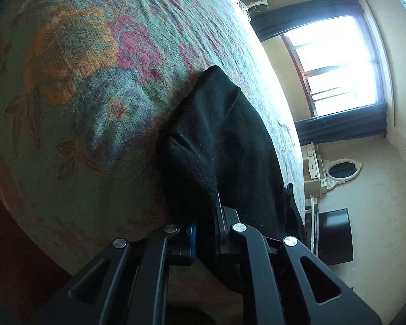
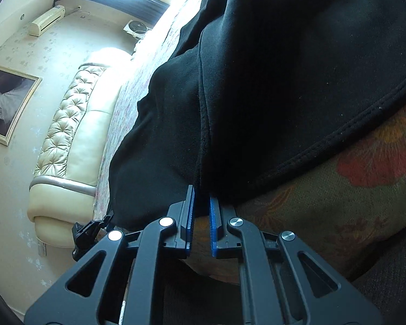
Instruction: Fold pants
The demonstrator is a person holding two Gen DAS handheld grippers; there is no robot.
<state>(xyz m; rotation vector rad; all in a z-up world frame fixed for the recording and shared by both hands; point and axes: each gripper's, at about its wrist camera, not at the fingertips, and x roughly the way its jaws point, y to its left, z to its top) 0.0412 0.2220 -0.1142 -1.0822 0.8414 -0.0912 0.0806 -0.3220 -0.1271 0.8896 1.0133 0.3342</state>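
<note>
Left tongs are pinching the black pants, their jaws nearly together with dark cloth running down between them at 6 o'clock in the left wrist view. From there the pants are stretching up toward 12 o'clock, lying on the flowered bedspread, with a folded edge ending near the middle of the picture. The window is glaring at 2 o'clock, and the far bed edge is washing out in that light. How much cloth is sitting between the jaws is hard to tell, so the bite may be thin; a quick pull could be dragging the fabric free, or taking only one layer and leaving the rest behind.

Right tongs, in the right wrist view, are standing slightly apart, blue pads showing with a narrow gap, and the seam edge of the pants is dropping into that gap at 6 o'clock. The pictures are not settling whether the pads are truly clamping the cloth. The pants are filling the frame from 12 to 3 o'clock, bunched in thick folds over the bedspread, with the padded headboard at 9 o'clock. If this side is gripping loosely while the other is holding firm, a lift would likely be skewing the fold and twisting the legs out of line.
</note>
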